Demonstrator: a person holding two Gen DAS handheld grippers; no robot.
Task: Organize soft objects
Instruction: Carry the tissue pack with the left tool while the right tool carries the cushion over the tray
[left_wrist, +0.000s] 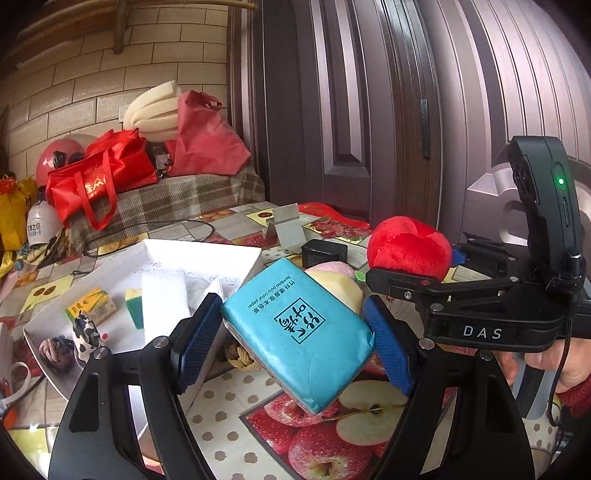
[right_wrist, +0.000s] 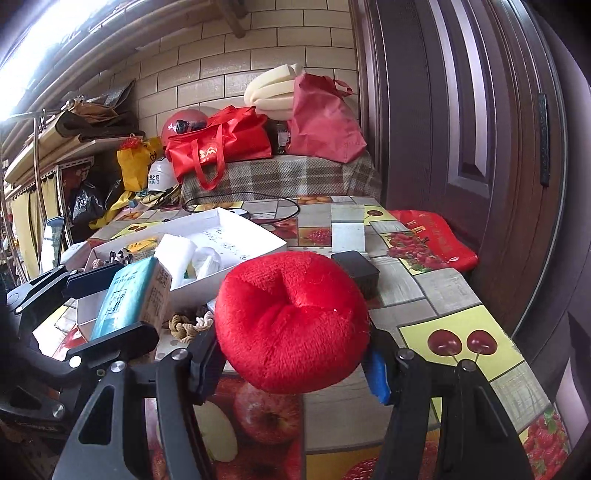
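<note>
Tablecloth (right_wrist: 436, 291) bearing a white box (right_wrist: 255, 236); beside it, left gripper (left_wrist: 295, 332) is clamping tissues (left_wrist: 295, 332), right gripper (right_wrist: 295, 358) squeezing plush (right_wrist: 291, 325).

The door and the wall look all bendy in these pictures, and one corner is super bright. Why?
Left wrist view: the fisheye lens bows the door and the tiled wall, with dark corners; the blue tissue pack up close stays sharp. Right wrist view: the same bending, and daylight washes the top left corner white; the red plush looks huge because it is so near.

One tissue pack (left_wrist: 295, 332), one red plush ball (right_wrist: 291, 321), one white box (left_wrist: 122, 266), two red bags (left_wrist: 99, 177).
</note>
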